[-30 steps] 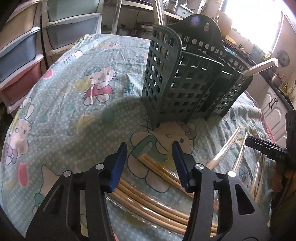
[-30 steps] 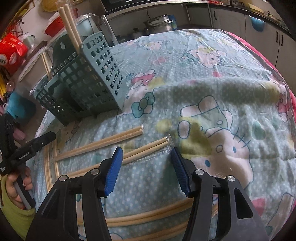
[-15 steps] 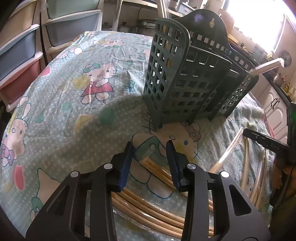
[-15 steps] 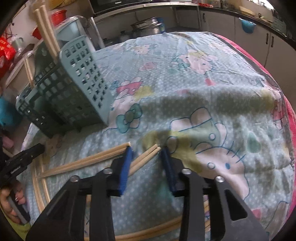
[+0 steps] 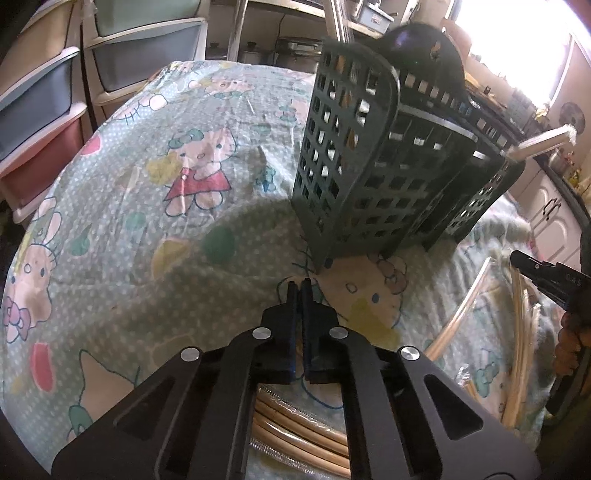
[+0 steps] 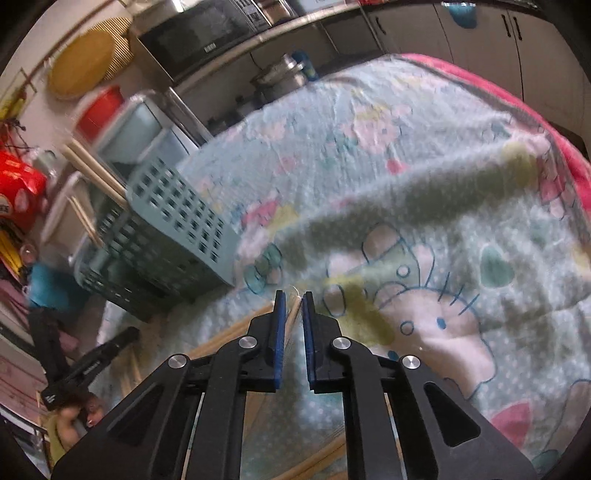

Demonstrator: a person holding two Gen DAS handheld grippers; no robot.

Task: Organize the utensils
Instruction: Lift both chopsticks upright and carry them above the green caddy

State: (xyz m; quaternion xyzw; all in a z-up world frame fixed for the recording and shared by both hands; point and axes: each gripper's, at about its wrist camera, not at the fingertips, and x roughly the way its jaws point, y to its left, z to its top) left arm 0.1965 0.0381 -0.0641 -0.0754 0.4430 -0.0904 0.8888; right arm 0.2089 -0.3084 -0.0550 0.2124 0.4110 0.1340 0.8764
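A dark green slotted utensil holder [image 5: 373, 166] stands on the Hello Kitty cloth, with chopsticks standing in it [image 6: 92, 166]. My left gripper [image 5: 299, 291] is shut just in front of the holder; wrapped bamboo chopsticks [image 5: 295, 432] run under its jaws, and whether they are gripped is hidden. My right gripper [image 6: 293, 299] is nearly closed on a wrapped pair of chopsticks [image 6: 291, 317] and tilted up off the cloth. More chopsticks [image 5: 521, 354] lie at the right.
The holder also shows at the left in the right wrist view [image 6: 162, 236]. Plastic drawers [image 5: 40, 99] stand beyond the table's left edge. Kitchen cabinets [image 6: 476, 33] and a microwave [image 6: 207, 29] stand behind the table. The other gripper shows at each view's edge [image 5: 546, 277].
Both grippers went from wide open to closed. The left moved forward toward the holder. The right closed on a wrapped chopstick pair and lifted, tilting the view upward.
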